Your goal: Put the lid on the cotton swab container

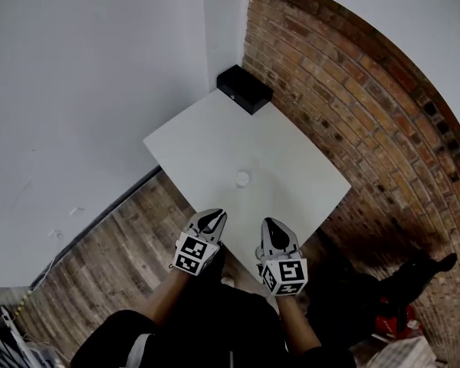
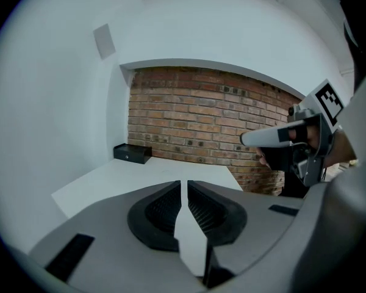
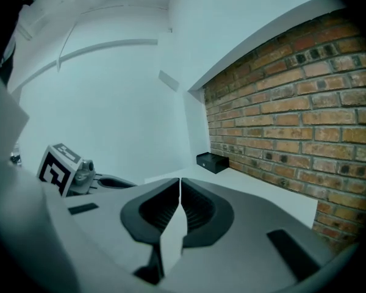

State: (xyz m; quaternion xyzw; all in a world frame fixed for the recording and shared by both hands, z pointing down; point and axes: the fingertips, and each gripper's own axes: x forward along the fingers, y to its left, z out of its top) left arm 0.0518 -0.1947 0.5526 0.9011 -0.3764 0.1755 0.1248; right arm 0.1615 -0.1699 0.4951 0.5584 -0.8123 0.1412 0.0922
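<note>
Empty and closed tight, left gripper [image 1: 213, 215] and right gripper [image 1: 270, 222] hover at the near edge of the white surface [image 1: 215, 129], apparently staged to reach the small round cotton swab container [image 1: 242, 179] mid-surface; lid not discernible.

small white round thing [image 1: 242, 179] too tiny to identify, forearms [image 1: 162, 296] cut off below
</note>
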